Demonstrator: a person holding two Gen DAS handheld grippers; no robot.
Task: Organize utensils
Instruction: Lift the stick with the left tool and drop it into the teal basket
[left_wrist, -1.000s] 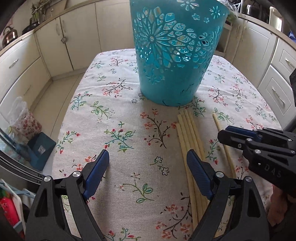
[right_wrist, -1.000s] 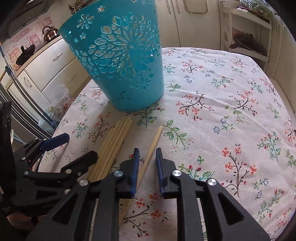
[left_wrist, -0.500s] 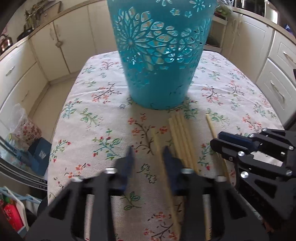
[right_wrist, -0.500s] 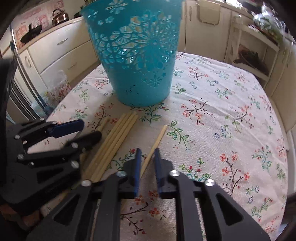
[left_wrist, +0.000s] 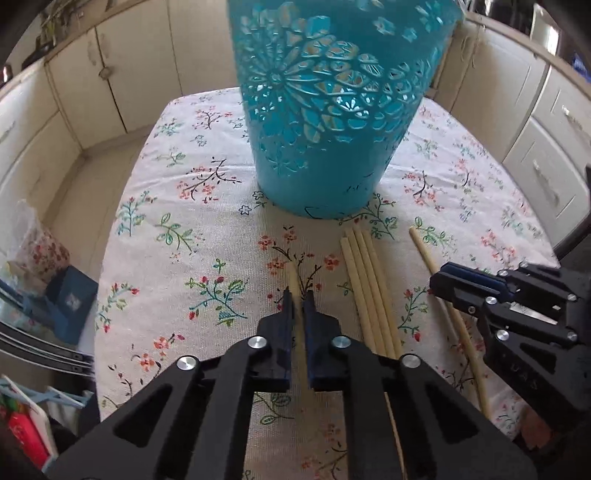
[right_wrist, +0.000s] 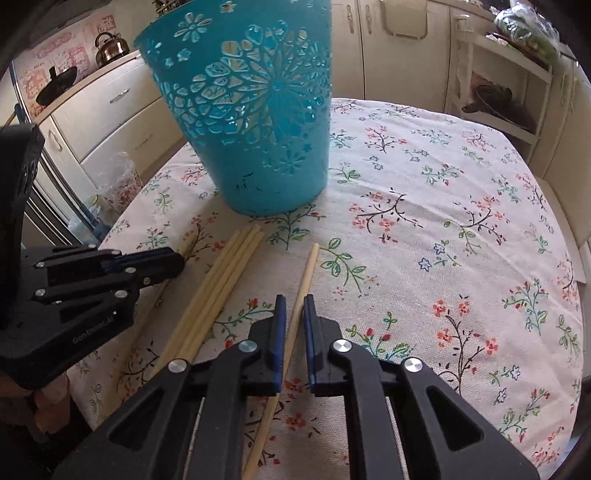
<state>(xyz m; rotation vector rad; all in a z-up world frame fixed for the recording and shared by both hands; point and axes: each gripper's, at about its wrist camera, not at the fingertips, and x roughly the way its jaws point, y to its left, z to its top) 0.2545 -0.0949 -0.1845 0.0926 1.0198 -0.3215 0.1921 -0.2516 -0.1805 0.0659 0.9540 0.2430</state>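
Note:
A teal cut-out plastic basket (left_wrist: 325, 122) (right_wrist: 251, 122) stands upright on the floral tablecloth (right_wrist: 443, 221). Several pale wooden chopsticks (left_wrist: 365, 284) (right_wrist: 229, 273) lie bundled in front of it. My left gripper (left_wrist: 298, 295) (right_wrist: 173, 264) is shut on a single chopstick (left_wrist: 293, 277) just left of the bundle. My right gripper (right_wrist: 294, 301) (left_wrist: 437, 282) is shut on another lone chopstick (right_wrist: 308, 273) (left_wrist: 424, 251) right of the bundle. I cannot tell whether either stick is off the cloth.
Cream cabinets (left_wrist: 110, 74) ring the table. A kettle (right_wrist: 110, 48) stands on the counter at the far left. A plastic bag (left_wrist: 33, 251) and a blue box (left_wrist: 72, 299) sit on the floor beside the table's left edge. Open shelves (right_wrist: 498, 92) stand at the back right.
My left gripper went from wide open to shut on one chopstick, now apart from the bundle. The right gripper's jaws narrowed onto their chopstick. The basket looms larger in both views.

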